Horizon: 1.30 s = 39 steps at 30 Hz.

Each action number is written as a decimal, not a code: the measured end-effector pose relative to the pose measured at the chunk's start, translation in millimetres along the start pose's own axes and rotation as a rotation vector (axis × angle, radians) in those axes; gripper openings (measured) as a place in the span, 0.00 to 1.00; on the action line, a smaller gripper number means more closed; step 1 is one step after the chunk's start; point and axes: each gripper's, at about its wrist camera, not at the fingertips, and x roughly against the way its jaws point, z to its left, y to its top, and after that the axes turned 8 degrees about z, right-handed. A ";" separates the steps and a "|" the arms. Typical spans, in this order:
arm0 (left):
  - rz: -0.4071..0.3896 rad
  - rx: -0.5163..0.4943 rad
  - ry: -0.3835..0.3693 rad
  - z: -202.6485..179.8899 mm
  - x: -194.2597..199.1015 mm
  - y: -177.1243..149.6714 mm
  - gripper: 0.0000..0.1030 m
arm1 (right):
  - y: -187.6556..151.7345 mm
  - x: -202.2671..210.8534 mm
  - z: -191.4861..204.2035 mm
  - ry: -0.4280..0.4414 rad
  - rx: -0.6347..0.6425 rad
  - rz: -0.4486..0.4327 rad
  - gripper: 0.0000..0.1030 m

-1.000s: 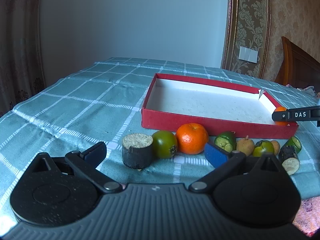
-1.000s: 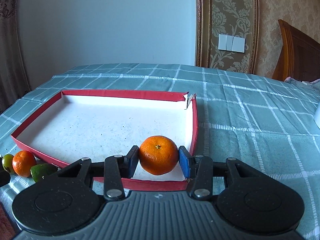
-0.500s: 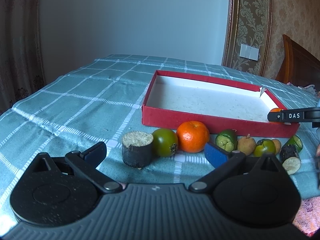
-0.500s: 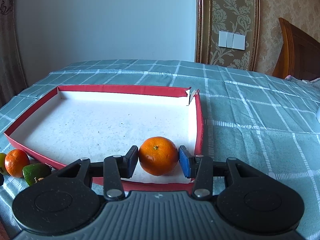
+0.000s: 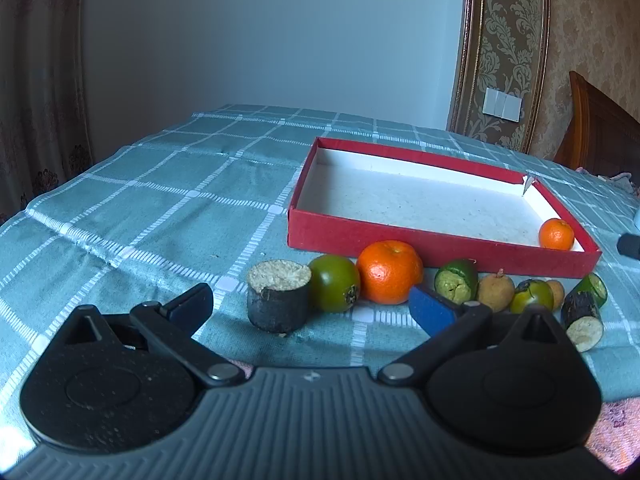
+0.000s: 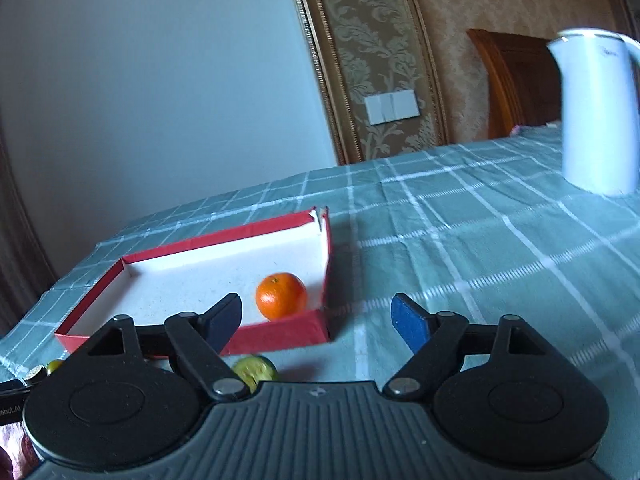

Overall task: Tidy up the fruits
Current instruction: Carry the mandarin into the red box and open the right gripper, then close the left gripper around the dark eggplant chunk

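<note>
Mandarin (image 6: 281,295) round, bright orange, inside red tray (image 6: 276,334) corner.

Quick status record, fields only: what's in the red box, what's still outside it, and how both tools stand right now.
box: red box on the checked tablecloth, white inside
in box: one small orange, near right corner
outside, along the front wall: cut dark stalk piece, green fruit, large orange, several smaller green and tan pieces
left tool: open, holding nothing, facing the row
right tool: open, holding nothing, clear of the box
other: white kettle
</note>
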 end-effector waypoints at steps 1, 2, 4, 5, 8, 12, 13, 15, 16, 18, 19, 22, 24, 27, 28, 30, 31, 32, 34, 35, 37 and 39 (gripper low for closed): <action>0.001 0.001 0.000 0.1 -0.1 0.2 1.00 | -7.0 1.3 -4.7 -0.015 -0.020 0.001 0.80; 0.003 0.001 0.001 0.2 -0.2 0.3 1.00 | -10.1 2.1 -8.1 -0.019 -0.042 0.010 0.80; 0.005 0.010 0.002 1.9 -0.2 0.1 1.00 | -11.0 9.0 -13.7 -0.010 -0.083 -0.029 0.80; 0.010 0.019 -0.002 3.8 -0.3 0.0 1.00 | -11.5 10.1 -14.6 -0.016 -0.091 -0.043 0.80; -0.001 0.069 -0.024 14.5 2.6 -1.8 1.00 | -11.8 10.1 -18.7 -0.019 -0.111 -0.043 0.80; -0.031 0.071 -0.013 27.7 11.4 -8.4 1.00 | -14.9 16.1 -21.1 -0.004 -0.114 -0.087 0.80; -0.044 0.056 0.003 29.2 14.5 -10.7 0.98 | -14.7 15.6 -20.0 -0.001 -0.109 -0.086 0.80; -0.065 0.010 0.017 29.7 20.8 -15.1 0.93 | -14.5 15.0 -19.5 0.003 -0.105 -0.084 0.80; -0.072 -0.012 0.015 29.9 23.5 -16.9 0.89 | -14.6 14.8 -19.2 0.005 -0.103 -0.082 0.80; -0.092 -0.048 0.009 29.1 28.8 -19.7 0.87 | -14.9 14.9 -19.4 0.009 -0.105 -0.081 0.80; -0.100 -0.061 0.008 28.5 30.7 -20.3 0.86 | -14.8 14.9 -19.4 0.008 -0.105 -0.082 0.80; -0.118 -0.093 0.000 24.7 32.7 -18.4 0.83 | -14.6 14.3 -19.5 0.009 -0.105 -0.082 0.81; -0.111 -0.124 -0.005 20.8 30.2 -15.9 0.75 | -14.8 14.6 -19.7 0.008 -0.103 -0.085 0.83; -0.061 -0.136 0.004 19.6 19.7 -12.0 0.54 | -15.6 14.9 -19.2 0.008 -0.108 -0.091 0.83; -0.049 -0.126 -0.001 20.8 16.9 -11.1 0.49 | -15.7 15.0 -19.3 0.008 -0.108 -0.090 0.83; -0.036 -0.104 -0.005 23.9 12.1 -10.2 0.47 | -16.0 14.9 -19.0 0.009 -0.111 -0.092 0.83; -0.031 -0.095 -0.007 25.3 10.4 -10.1 0.47 | -16.1 15.2 -19.3 0.010 -0.111 -0.093 0.83; -0.028 -0.092 -0.008 25.6 9.2 -9.9 0.47 | -16.1 15.2 -19.4 0.010 -0.111 -0.093 0.84; -0.020 -0.092 -0.008 26.5 7.0 -9.9 0.47 | -16.1 15.3 -19.4 0.009 -0.111 -0.093 0.84; -0.017 -0.092 -0.011 26.5 6.4 -9.3 0.47 | -16.2 15.3 -19.2 0.009 -0.111 -0.093 0.84; -0.013 -0.097 -0.017 25.5 5.8 -7.9 0.46 | -16.1 15.4 -19.5 0.009 -0.112 -0.093 0.84; -0.011 -0.100 -0.017 24.2 5.7 -5.5 0.44 | -15.9 15.2 -19.3 0.010 -0.112 -0.093 0.84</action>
